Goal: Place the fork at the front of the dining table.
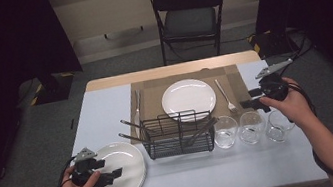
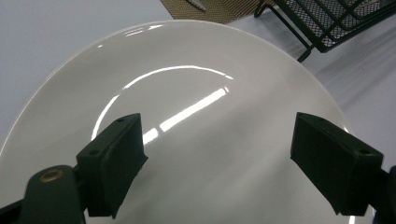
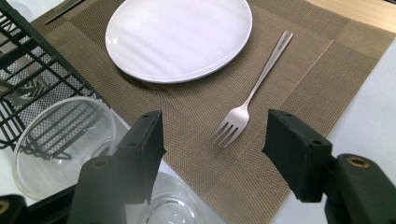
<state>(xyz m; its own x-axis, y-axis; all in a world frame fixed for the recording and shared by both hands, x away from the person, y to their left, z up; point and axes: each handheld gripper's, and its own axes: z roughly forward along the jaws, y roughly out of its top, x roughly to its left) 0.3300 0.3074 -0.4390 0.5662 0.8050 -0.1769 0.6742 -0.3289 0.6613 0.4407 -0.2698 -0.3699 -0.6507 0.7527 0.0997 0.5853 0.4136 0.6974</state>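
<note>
At the lower left of the high view, the left gripper [image 1: 109, 177] hovers over the white plate [image 1: 131, 172], jaws apart and empty. At the right, the right gripper [image 1: 251, 98], jaws also apart and empty, points at the fork [image 3: 247, 106] lying on the woven placemat [image 3: 299, 79] beside the smaller plate [image 3: 177, 37].

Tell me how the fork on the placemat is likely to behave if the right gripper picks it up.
The fork looks like polished metal, so it is probably stiff but slippery between the pads. It lies flat on the woven placemat, so the jaws of the open right gripper may struggle to get under its thin handle. Gripped near the tines, it would likely tilt handle-down.
</note>
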